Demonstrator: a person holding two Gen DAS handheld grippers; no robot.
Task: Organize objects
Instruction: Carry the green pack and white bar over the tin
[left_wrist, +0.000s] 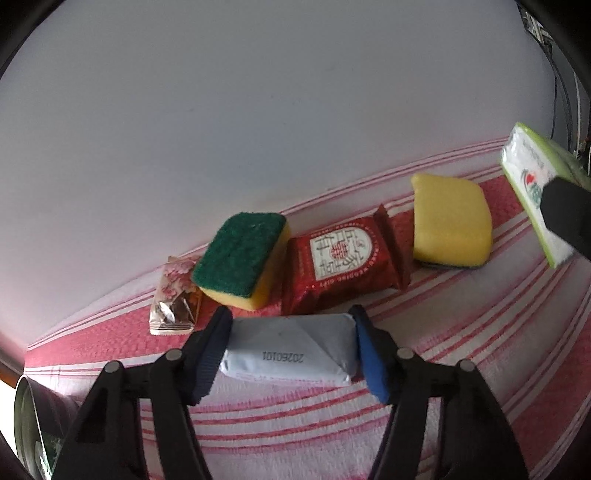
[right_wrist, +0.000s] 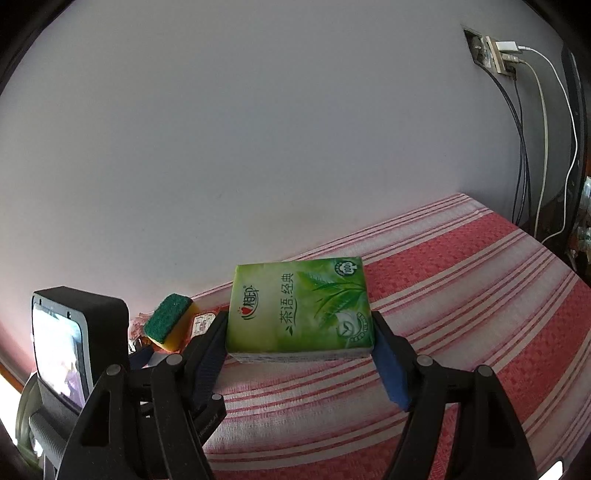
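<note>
My left gripper (left_wrist: 291, 332) is shut on a pale blue tissue pack (left_wrist: 291, 350) stamped 20260101, just above the striped cloth. Behind it, in a row along the wall, lie a pink floral packet (left_wrist: 173, 302), a green-topped sponge (left_wrist: 240, 258), a red wedding packet (left_wrist: 340, 262) and a yellow sponge (left_wrist: 450, 221). My right gripper (right_wrist: 299, 332) is shut on a green tea tissue pack (right_wrist: 299, 306) and holds it above the cloth. That pack also shows at the right edge of the left wrist view (left_wrist: 535, 184). The green-topped sponge appears in the right wrist view (right_wrist: 170, 321).
A red and white striped cloth (left_wrist: 480, 350) covers the surface, which ends at a pale wall (left_wrist: 258, 110). A wall socket with chargers and hanging cables (right_wrist: 498, 55) is at the upper right. A round metal tin (left_wrist: 26, 424) sits at the left edge.
</note>
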